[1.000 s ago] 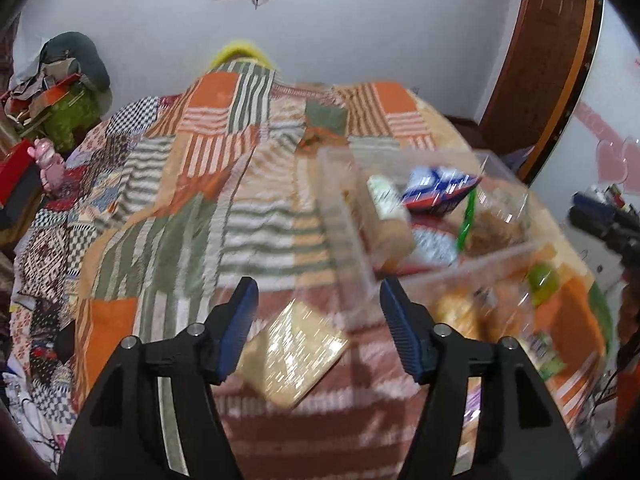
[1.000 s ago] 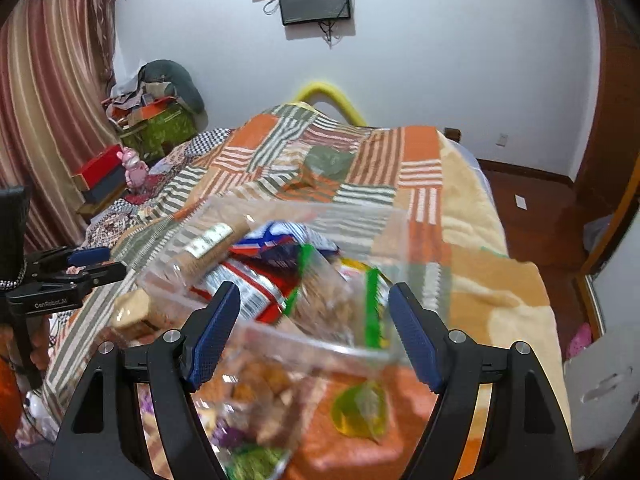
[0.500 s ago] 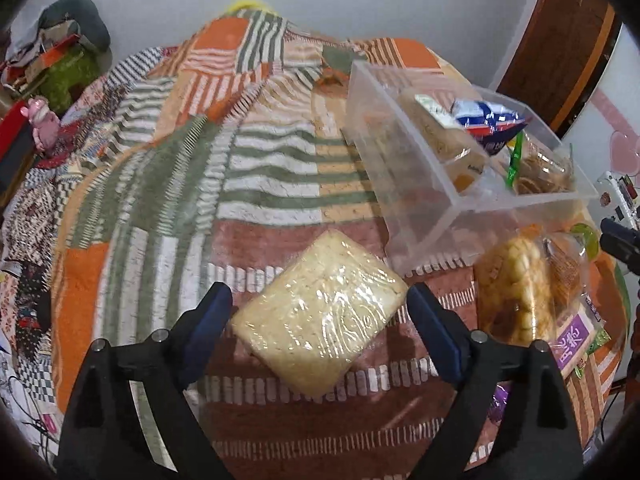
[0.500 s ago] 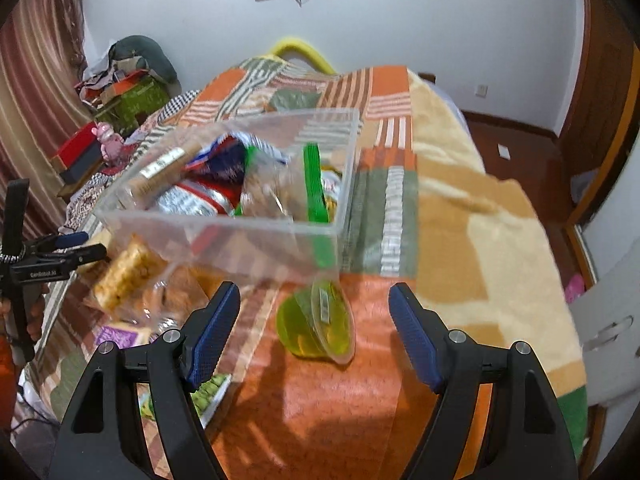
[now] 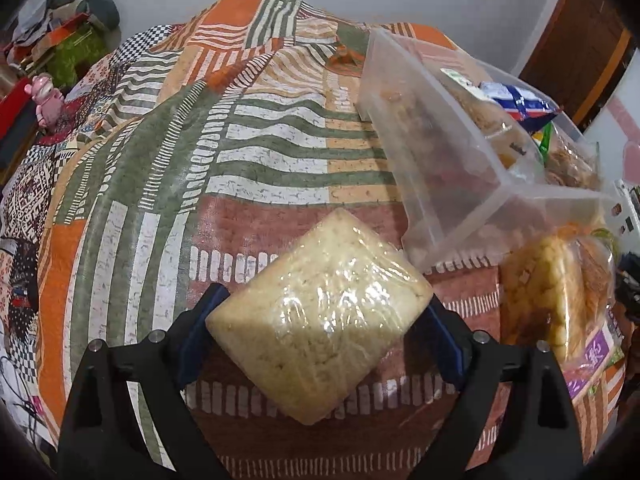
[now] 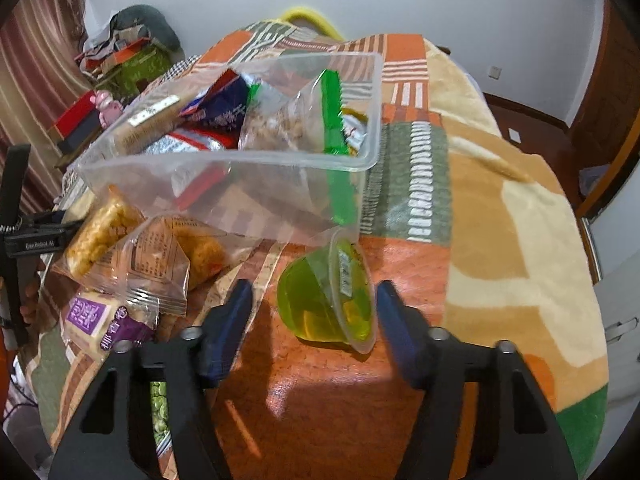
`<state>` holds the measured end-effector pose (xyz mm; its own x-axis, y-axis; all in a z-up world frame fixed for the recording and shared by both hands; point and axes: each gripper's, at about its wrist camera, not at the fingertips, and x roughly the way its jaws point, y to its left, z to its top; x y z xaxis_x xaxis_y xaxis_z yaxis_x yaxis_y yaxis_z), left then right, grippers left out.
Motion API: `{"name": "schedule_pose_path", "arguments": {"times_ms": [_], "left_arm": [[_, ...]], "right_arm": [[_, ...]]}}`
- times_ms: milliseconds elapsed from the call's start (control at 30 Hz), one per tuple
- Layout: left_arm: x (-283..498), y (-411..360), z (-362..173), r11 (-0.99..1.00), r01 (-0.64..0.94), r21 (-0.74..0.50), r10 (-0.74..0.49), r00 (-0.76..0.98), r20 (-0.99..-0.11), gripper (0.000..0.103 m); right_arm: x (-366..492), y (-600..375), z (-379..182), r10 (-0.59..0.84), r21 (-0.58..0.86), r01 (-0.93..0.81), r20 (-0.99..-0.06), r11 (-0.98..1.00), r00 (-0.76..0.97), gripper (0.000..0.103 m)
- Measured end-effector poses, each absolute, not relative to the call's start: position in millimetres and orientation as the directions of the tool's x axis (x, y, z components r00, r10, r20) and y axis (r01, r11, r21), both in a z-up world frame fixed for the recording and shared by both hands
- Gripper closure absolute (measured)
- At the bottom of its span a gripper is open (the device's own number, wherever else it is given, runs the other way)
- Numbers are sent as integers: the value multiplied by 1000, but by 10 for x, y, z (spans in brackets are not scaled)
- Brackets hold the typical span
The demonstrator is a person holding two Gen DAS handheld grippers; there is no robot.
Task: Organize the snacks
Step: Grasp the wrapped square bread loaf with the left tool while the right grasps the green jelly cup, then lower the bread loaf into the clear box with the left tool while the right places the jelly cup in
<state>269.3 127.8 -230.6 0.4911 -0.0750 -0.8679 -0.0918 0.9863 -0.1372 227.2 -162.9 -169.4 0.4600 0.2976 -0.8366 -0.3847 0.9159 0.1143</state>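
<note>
A clear plastic bin [image 5: 452, 184] [image 6: 224, 168] holding several snack packs sits on the patchwork bedspread. My left gripper [image 5: 320, 320] is open, its jaws on either side of a pale plastic-wrapped cake block [image 5: 320, 312] lying on the bed; I cannot tell whether the pads touch it. My right gripper [image 6: 314, 312] is open around a green jelly cup [image 6: 328, 300] lying on its side in front of the bin. Loose snack bags [image 6: 136, 252] [image 5: 560, 292] lie beside the bin, with a purple-labelled pack [image 6: 100, 320].
The bedspread [image 5: 260, 140] covers the whole bed. A pink toy [image 5: 44, 96] and red boxes are at the left bedside. A wooden door [image 5: 588, 40] stands at the right. The left gripper's body shows at the left edge of the right wrist view [image 6: 24, 236].
Both grippers have come down and forward. The left one now brackets the cake block, the right one now brackets the jelly cup, having dropped from over the bin.
</note>
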Motion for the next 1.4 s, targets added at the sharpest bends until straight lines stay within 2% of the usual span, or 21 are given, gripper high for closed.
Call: {"name": "schedule_pose_path", "arguments": {"times_ms": [33,100,333,800,1067,1400], "left_arm": [[2689,1279,-2302,985,-96,-140,-74,501,-862,13],[2695,1273,-2308,987,-91,-136,-71,508,-859,16],[2551,1225,-2245,990,-83,-117,-57,519,-853,17],[2265,1113,-1591,992,-64,-111,-48,620,-783,17],[2376,815,-1207,991,19,-129,-108,681,-725,17],[2726,441,-1117,980,102,-168,-192,686,-702,17]], "right_arm": [[2276,-1636,-1690,296,114,-382,-837,917,461,58],[2271,-1664,-1678,305,126,-379,-833,917,462,59],[2188,-1690,-1553,292,95,-373,-805,923,517,65],[2105,-1822,-1178,347,129,-381,-730,916,589,66],[2202,-1657,-923,390,127,-418,-666,899,636,66],[2414,-1399,-886,434,134,-464,-641,876,633,66]]}}
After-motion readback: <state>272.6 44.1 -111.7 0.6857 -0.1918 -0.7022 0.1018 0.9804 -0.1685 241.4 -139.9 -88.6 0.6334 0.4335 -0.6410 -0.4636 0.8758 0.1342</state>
